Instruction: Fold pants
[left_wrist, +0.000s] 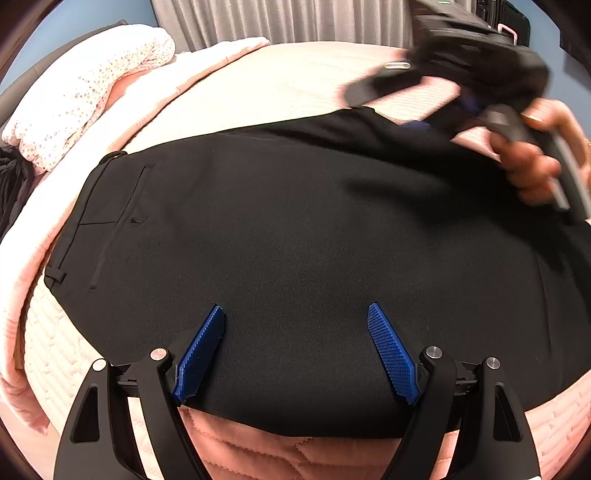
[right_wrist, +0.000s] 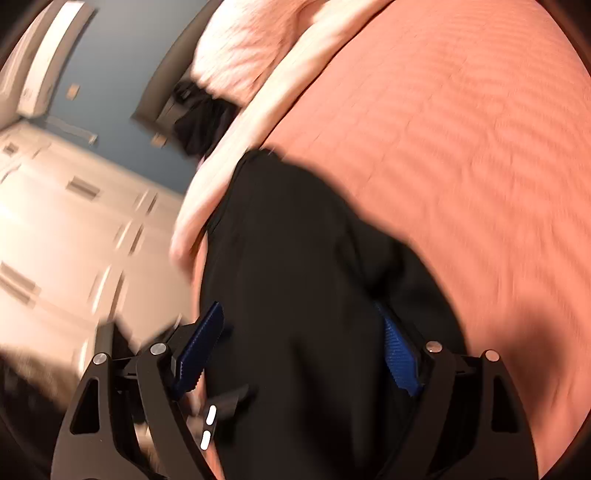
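Black pants (left_wrist: 295, 229) lie flat across a pink quilted bed, waistband and back pocket at the left. My left gripper (left_wrist: 295, 317) hovers over their near edge with its blue pads wide apart and nothing between them. The right gripper (left_wrist: 417, 92), blurred, is over the pants' far right corner, held by a hand. In the right wrist view the pants (right_wrist: 295, 277) run up between the right gripper's (right_wrist: 303, 314) wide-apart blue pads; the right pad is partly hidden by cloth. The view is motion blurred.
A white dotted blanket (left_wrist: 85, 92) is bunched at the far left of the bed (left_wrist: 258, 85). Grey curtains (left_wrist: 280, 18) hang behind. Dark clothes (right_wrist: 199, 122) lie by the headboard, with white cabinets (right_wrist: 74, 229) beyond.
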